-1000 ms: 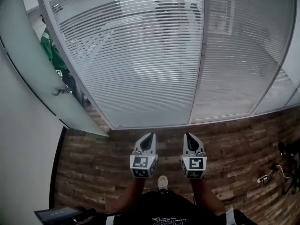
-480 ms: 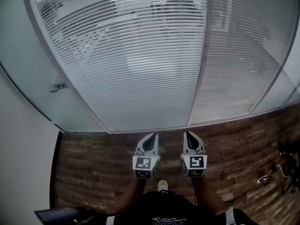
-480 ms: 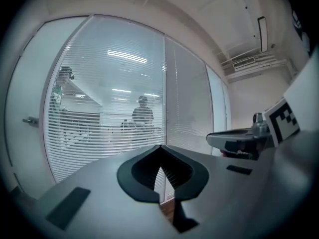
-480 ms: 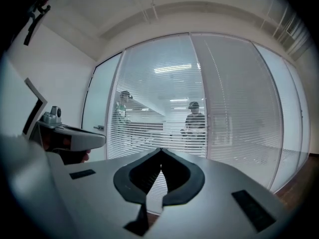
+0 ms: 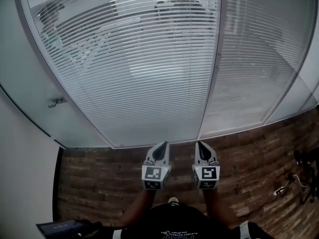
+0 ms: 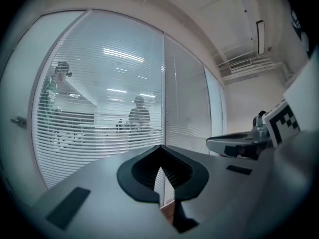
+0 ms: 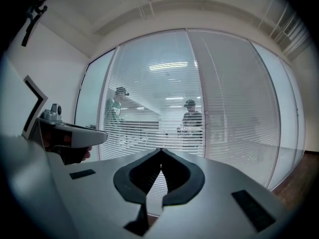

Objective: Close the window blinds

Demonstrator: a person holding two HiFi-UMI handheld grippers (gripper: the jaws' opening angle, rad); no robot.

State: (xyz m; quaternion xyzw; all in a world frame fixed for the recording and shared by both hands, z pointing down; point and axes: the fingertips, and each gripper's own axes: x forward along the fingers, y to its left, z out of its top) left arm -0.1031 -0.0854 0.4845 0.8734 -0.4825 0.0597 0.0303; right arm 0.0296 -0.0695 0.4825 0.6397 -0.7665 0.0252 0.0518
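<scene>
The left gripper [image 5: 163,144] and right gripper [image 5: 199,144] are pointing side by side toward the window blinds [image 5: 134,73]. Both are holding their jaws together, gripping nothing.

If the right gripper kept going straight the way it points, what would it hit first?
The right gripper would likely meet the window blinds, just left of the frame post; nothing shows in between, though depth is unclear.

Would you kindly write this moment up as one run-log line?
left tongs: shut, empty | right tongs: shut, empty | window blinds: slats open on left, untouched
</scene>
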